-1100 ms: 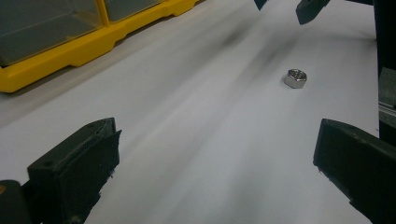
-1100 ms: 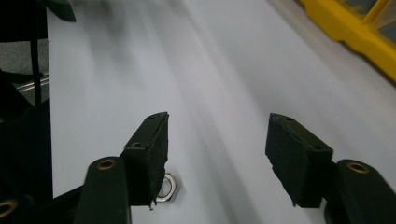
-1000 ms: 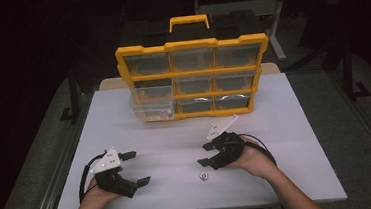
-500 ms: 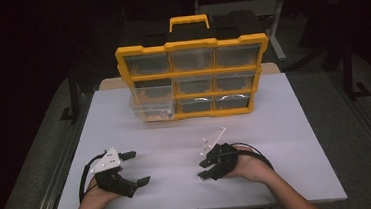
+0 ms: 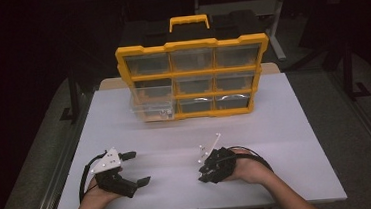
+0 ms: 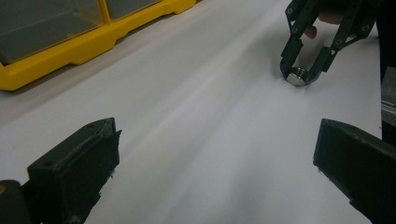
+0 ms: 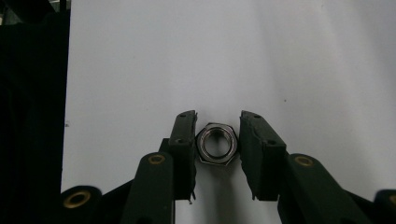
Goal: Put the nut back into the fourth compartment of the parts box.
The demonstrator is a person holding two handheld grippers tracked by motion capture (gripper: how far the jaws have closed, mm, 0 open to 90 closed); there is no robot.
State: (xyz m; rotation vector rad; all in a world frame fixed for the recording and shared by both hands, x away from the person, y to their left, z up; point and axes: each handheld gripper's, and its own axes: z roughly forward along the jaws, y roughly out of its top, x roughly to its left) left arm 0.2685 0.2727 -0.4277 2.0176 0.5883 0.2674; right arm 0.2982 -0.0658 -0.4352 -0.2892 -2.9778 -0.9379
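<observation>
Two tools rest low on the white table (image 5: 285, 126) in the high view: your left tool (image 5: 134, 167) at 7 o'clock with jaws spread, your right tool (image 5: 202, 173) at 5 o'clock, the yellow drawer organizer (image 5: 194, 78) at 12. In the left gripper view, its jaws stand wide apart on nothing. In the right gripper view, your right tool (image 7: 217, 144) has just been closing and pinches the steel hex nut (image 7: 216, 143), flat on the table.
</observation>
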